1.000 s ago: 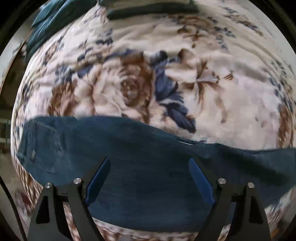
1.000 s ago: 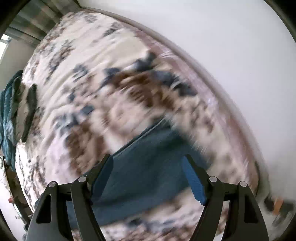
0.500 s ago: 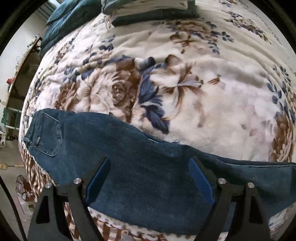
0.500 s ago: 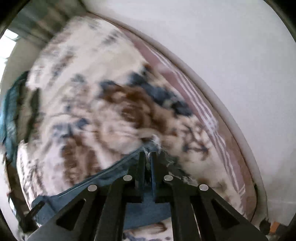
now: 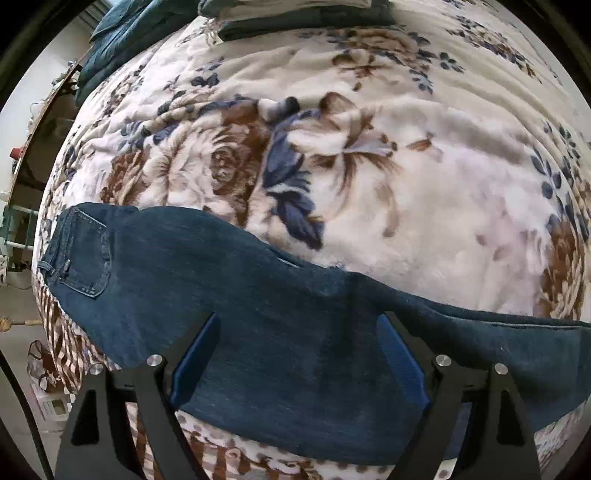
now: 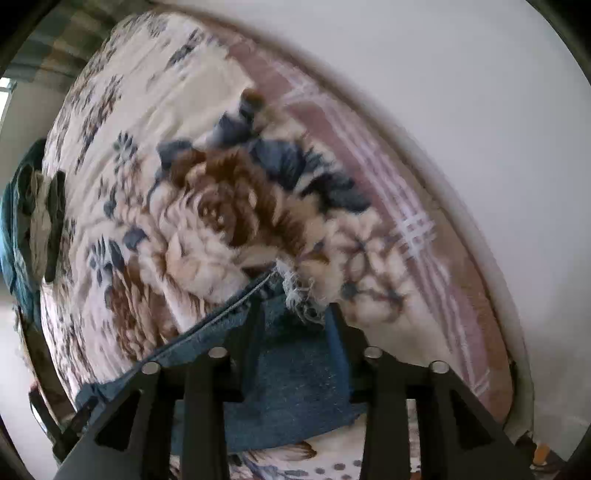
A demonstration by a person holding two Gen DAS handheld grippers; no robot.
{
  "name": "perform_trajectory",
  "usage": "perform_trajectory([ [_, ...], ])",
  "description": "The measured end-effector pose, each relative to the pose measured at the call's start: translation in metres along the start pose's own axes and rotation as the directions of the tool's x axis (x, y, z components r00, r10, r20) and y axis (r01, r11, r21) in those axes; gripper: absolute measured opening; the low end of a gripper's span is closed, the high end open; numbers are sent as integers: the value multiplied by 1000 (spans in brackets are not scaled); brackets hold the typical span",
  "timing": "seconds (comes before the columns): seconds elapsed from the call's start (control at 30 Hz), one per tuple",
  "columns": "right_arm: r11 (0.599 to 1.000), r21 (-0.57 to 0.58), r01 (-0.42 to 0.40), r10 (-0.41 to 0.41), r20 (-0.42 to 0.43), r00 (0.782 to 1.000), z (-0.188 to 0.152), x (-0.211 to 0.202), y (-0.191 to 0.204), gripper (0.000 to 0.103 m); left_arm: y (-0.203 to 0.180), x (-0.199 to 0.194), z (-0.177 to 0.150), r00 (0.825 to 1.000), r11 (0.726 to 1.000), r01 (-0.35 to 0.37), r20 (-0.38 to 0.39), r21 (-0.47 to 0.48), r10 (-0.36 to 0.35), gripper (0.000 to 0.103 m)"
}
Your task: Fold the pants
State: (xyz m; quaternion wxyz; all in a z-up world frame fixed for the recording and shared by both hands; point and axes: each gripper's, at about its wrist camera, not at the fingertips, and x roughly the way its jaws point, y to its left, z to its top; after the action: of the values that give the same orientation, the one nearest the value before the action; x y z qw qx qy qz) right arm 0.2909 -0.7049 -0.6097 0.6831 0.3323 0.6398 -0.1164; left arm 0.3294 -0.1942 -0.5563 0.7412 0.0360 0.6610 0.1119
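My left gripper (image 5: 295, 354) hovers with jaws spread wide over the middle of the jeans (image 5: 280, 332), gripping nothing. The jeans lie stretched flat along the near edge of the bed's floral blanket (image 5: 424, 192), back pocket (image 5: 86, 254) at the left end. My right gripper (image 6: 295, 332) has its jaws partly parted around the frayed hem (image 6: 299, 295) at the leg end; whether they pinch it, I cannot tell.

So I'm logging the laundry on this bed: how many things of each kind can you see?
Jeans: 1, spread on the bed
Floral blanket: 1
Folded textile pile at the far end: 1, contents unclear
Teal cloth: 1
Hand-held gripper: 2, left and right
Total: 6
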Motion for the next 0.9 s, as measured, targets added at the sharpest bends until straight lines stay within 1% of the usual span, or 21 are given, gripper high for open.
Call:
perform_trajectory([
  [0.07,998,-61,28,-27,15,1000,-6,4,10,38,-3,1,-1,1000,1000,4,-2,7,-4,86],
  [0.1,993,-99,57,-52,48,997,-10,4,17,28,-4,1,-2,1000,1000,1,-2,11,-1,86],
  [0.13,986,-137,99,-87,84,993,-14,1,24,4,-5,1,-2,1000,1000,0,-1,12,0,86],
  [0.17,977,-165,133,-116,107,987,-16,-2,30,4,-5,1,-3,1000,1000,0,1,13,0,86],
  [0.2,971,-188,146,-117,155,981,-19,-12,36,4,-5,1,-3,1000,1000,-2,0,15,2,86],
  [0.3,966,-192,175,-119,273,955,-26,-41,43,3,-2,-2,-4,1000,1000,0,15,11,0,86],
  [0.33,968,-172,182,-121,318,941,-27,-51,41,3,-1,-3,-4,1000,1000,-4,20,12,4,86],
  [0.4,969,-139,203,-147,335,931,-24,-53,37,2,0,-2,-5,1000,1000,-9,24,8,9,86],
  [0.43,970,-118,214,-167,319,933,-21,-47,32,1,1,0,-5,1000,1000,-12,23,5,12,86],
  [0.47,970,-107,216,-179,278,944,-17,-34,27,1,3,3,-5,1000,1000,-23,18,6,23,86],
  [0.5,970,-112,217,-196,179,964,-11,-14,23,1,4,5,-5,1000,1000,-28,13,3,27,86],
  [0.53,969,-108,221,-213,81,974,-7,3,19,1,7,8,-5,1000,1000,-24,9,-7,24,86],
  [0.57,968,-98,229,-231,-4,973,-6,16,16,2,9,9,-6,1000,1000,-22,4,-13,22,86],
  [0.6,966,-107,234,-237,-14,971,-6,16,19,3,11,10,-6,1000,1000,-25,0,-16,25,86],
  [0.67,950,-164,266,-265,29,964,-10,2,37,9,15,9,-7,1000,999,-18,0,-27,18,86],
  [0.73,923,-213,321,-299,129,946,-19,-25,67,53,20,6,-9,1000,999,-18,10,-33,18,86],
  [0.77,925,-234,299,-267,157,951,-25,-34,80,59,21,5,-10,1000,999,-17,14,-35,18,86],
  [0.8,936,-276,220,-181,159,971,-35,-42,100,60,23,5,-11,1000,999,-16,17,-39,17,86],
  [0.83,939,-305,159,-126,125,984,-42,-40,114,60,24,7,-11,1000,999,-15,16,-43,16,86],
  [0.87,939,-341,50,-45,23,999,-52,-27,134,60,24,9,-12,1000,999,-12,9,-46,13,86],
  [0.9,936,-351,-37,15,-66,998,-62,-12,148,60,24,11,-13,1000,999,-10,3,-49,10,86],
])
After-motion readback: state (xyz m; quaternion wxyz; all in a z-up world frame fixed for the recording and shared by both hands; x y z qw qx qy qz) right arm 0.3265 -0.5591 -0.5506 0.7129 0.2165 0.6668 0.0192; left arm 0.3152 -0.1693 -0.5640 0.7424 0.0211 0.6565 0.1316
